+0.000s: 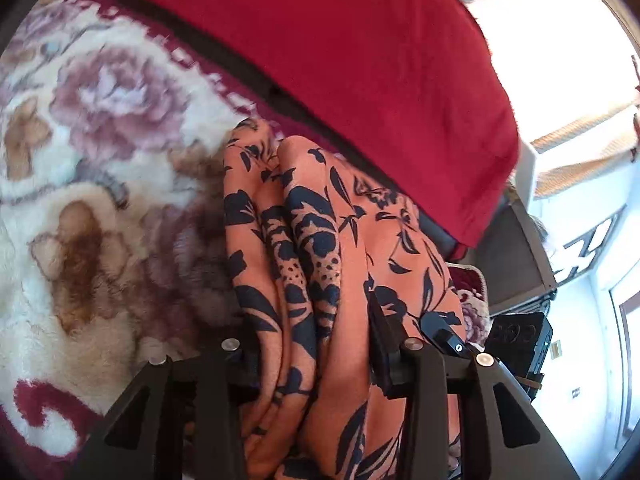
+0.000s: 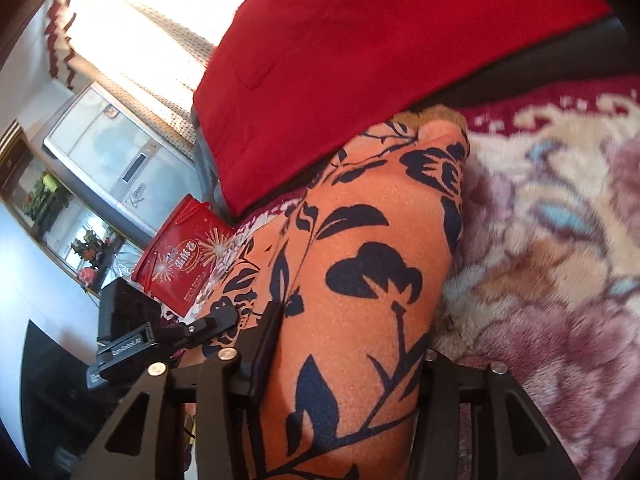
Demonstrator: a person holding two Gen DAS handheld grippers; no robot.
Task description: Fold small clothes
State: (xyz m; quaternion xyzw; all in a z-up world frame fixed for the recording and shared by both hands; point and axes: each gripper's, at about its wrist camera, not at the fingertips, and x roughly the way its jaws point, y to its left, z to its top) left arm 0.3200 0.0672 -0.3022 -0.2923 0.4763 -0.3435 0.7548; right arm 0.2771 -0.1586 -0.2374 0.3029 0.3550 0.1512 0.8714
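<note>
An orange garment with a dark navy flower print [image 1: 320, 240] lies bunched in long folds on a plush blanket. Its folds run up between the fingers of my left gripper [image 1: 308, 344] and fill the gap, so the gripper is shut on the cloth. In the right wrist view the same garment [image 2: 360, 260] is stretched smooth and wide between the fingers of my right gripper [image 2: 352, 344], which is shut on it. The cloth covers the right gripper's right finger. The two grippers hold the garment side by side, close together.
A cream and maroon floral plush blanket [image 1: 100, 160] covers the surface under the garment. A red cloth [image 1: 340, 60] lies along the back over a dark edge. A red printed box [image 2: 180, 260] and a silver appliance [image 2: 116, 148] stand beside bright curtained windows.
</note>
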